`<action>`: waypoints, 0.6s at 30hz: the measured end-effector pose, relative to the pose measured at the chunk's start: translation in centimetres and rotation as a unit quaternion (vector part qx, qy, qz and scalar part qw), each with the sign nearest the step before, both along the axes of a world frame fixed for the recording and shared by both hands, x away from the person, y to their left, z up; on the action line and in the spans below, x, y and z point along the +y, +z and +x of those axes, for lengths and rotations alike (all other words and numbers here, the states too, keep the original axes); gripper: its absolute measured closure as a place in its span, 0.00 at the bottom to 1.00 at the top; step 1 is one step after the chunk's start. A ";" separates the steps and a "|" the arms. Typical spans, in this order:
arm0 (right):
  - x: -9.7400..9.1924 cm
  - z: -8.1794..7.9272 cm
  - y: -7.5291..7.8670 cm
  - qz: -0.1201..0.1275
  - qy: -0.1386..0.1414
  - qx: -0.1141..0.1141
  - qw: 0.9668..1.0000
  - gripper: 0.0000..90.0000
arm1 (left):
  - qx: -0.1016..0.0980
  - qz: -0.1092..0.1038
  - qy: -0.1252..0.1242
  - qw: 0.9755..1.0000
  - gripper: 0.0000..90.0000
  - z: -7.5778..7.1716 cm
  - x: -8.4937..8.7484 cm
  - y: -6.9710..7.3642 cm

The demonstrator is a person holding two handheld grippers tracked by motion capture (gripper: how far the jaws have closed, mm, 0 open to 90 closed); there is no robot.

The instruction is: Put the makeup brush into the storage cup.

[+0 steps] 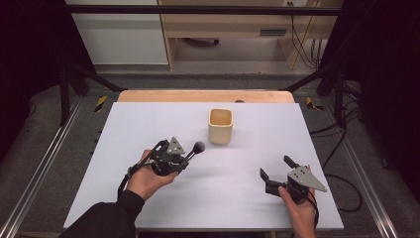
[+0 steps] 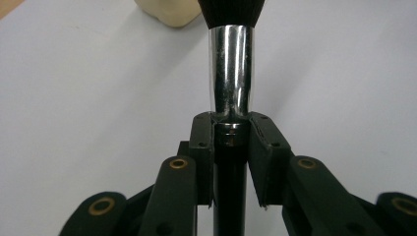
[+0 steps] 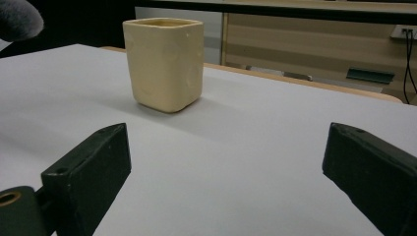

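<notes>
— What are you holding there on the left?

— I'm pinching a brush (image 2: 230, 73) in my left fingers (image 2: 262, 157) — they're pressing on the black handle just below the shiny metal collar, one pad on each side. The bristle head (image 1: 198, 147) is pointing up and away from me, toward the cup (image 1: 220, 126).

— And the cup, where is it standing?

— Upright on the desk (image 1: 148, 129), near the far middle, mouth open to the ceiling. The brush head is hanging just beside it, on its left and a little nearer to me, not touching it.

— So you're dropping the brush in?

— That's how I'm reading it. To do it well, I'm thinking I should lift the brush clear above the rim first, then tip my wrist so one end is pointing down into the mouth. The cup looks light and narrow — clipping the rim sideways could tip it.

— Is your right hand helping?

— My right fingers (image 3: 366, 169) are standing spread wide, pinching nothing, low over the desk on the near right and facing the cup. If the cup is wobbling, I could be steadying its wall with them.

— When are you letting go?

— Only once the lower end is sitting well inside the walls.
</notes>
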State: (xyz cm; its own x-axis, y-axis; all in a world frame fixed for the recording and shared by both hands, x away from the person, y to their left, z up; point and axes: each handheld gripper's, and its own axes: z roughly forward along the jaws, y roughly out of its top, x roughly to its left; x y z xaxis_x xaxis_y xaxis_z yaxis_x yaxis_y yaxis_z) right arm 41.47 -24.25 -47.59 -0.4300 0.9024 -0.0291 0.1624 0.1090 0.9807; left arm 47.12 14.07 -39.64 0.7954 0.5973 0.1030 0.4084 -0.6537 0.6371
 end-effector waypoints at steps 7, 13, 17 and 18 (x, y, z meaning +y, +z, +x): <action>0.0 0.0 0.0 0.000 0.000 -0.001 1.000 0.05 | -0.017 -0.012 0.000 1.000 0.81 -0.3 -0.1 0.5; 0.1 0.0 0.0 0.001 0.000 0.000 1.000 0.05 | -0.028 -0.033 0.010 0.999 0.81 -0.4 -0.1 0.5; 0.1 0.0 0.0 0.002 0.000 0.000 1.000 0.05 | -0.039 -0.045 0.011 0.998 0.81 -0.5 -0.2 0.5; 0.0 0.0 0.0 0.001 0.000 -0.001 1.000 0.05 | -0.042 -0.048 0.010 0.998 0.81 -0.5 -0.2 0.5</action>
